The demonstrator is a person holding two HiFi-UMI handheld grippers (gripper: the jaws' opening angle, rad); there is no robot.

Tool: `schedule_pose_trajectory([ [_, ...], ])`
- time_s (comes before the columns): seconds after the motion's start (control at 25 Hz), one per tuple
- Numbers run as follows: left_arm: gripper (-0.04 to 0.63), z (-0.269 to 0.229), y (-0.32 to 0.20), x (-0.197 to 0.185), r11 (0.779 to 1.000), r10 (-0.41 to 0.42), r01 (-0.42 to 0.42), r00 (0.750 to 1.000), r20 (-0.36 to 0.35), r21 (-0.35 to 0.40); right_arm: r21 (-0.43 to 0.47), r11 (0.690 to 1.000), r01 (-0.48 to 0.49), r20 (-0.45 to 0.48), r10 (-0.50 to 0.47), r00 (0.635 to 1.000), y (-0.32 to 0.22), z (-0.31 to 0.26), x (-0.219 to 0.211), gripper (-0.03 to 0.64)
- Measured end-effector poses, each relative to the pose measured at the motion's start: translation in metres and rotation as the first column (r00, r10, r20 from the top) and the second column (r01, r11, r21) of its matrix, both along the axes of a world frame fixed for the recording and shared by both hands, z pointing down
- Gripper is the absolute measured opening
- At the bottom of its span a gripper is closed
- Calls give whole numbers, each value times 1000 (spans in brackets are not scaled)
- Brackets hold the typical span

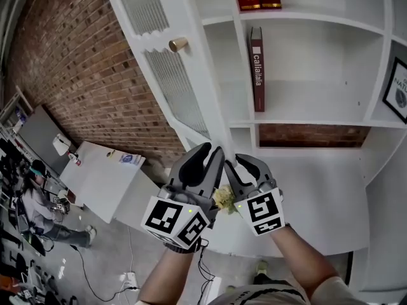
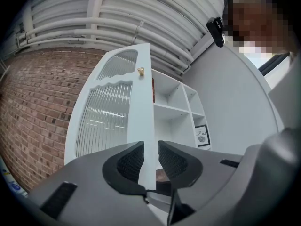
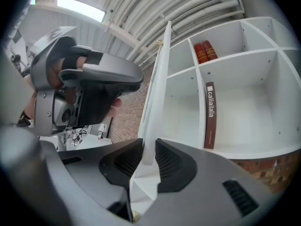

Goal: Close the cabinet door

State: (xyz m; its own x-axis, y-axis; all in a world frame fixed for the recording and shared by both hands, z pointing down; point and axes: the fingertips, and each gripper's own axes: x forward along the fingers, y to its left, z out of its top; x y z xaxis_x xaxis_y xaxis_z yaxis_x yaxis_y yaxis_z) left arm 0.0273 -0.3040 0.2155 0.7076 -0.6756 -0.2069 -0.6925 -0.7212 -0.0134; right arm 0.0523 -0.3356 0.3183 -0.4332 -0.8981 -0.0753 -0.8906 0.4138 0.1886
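The white ribbed-glass cabinet door [image 1: 200,88] stands ajar. The left gripper [image 2: 150,161] has its jaws clamped on the free edge, and the right gripper [image 3: 148,157] seemingly too. It's stiff, light and swings easily, so push at the edge and spare the glass.

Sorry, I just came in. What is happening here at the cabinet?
A person holds a gripper in each hand at a white shelf cabinet. Its white door with ribbed glass panels stands wide open. The left gripper and the right gripper sit side by side, each with its jaws closed on the door's free edge, below the round brass knob. The door is not yet closed; the shelves, with an upright dark red book, are exposed.
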Motion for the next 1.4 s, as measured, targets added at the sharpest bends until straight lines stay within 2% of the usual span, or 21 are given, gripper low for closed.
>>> schedule_pose_trajectory([
  [0.28,100,9,-24,14,1000,-24,23,999,-25,-14,7,999,37,9,-37,999,-26,-2,27,92],
  [0.64,86,16,-48,29,999,-35,35,999,-12,-17,19,1000,-22,-21,22,1000,-56,-3,51,120],
  [0.88,77,19,-64,36,999,-40,40,999,-5,-16,11,999,-33,-28,33,999,-77,-6,68,173],
  [1.08,75,25,-74,43,999,-40,40,999,2,-29,5,998,-55,-40,55,998,-92,-6,76,176],
  [1.4,67,29,-87,47,998,-52,52,999,8,-38,26,994,-105,-115,107,988,-111,-8,85,176],
])
